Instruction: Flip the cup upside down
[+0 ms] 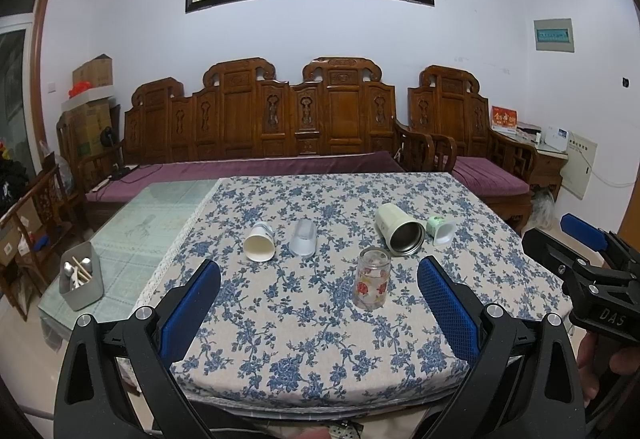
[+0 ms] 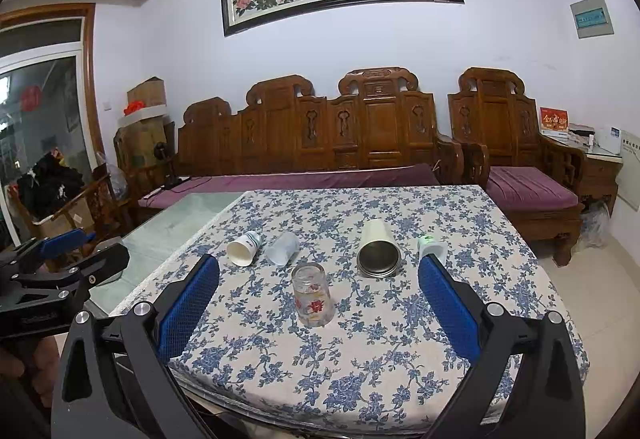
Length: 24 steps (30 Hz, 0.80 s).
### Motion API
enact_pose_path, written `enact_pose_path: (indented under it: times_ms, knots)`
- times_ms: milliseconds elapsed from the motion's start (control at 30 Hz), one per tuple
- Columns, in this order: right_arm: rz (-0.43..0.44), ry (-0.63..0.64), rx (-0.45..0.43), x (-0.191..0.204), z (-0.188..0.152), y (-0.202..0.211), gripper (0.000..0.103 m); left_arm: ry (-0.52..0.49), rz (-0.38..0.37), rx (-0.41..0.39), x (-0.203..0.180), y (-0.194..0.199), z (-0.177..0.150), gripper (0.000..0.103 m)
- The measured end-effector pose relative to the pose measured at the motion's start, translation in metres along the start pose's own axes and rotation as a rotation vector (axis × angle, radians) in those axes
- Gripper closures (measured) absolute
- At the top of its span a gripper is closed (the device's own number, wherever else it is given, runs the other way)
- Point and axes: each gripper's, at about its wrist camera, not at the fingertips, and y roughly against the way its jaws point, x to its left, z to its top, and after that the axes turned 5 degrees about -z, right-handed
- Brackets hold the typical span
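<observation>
A clear glass with red flowers stands upside down on the floral tablecloth. Behind it lie on their sides a white paper cup, a clear plastic cup, a cream steel-lined tumbler and a small green-white cup. My left gripper is open and empty, in front of the glass. My right gripper is open and empty, also in front of the glass.
A grey cutlery holder with spoons and chopsticks stands on the bare glass tabletop at the left. A carved wooden bench with a purple cushion runs behind the table. Each gripper shows at the edge of the other's view.
</observation>
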Motion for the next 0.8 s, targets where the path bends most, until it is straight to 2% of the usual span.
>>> enact_pose_path:
  times_ms: [800]
  knots:
    - [0.005,-0.001,0.001,0.0031,-0.0013,-0.0005,0.003,0.001,-0.004,-0.002,-0.0029,0.0004,0.0027,0.008]
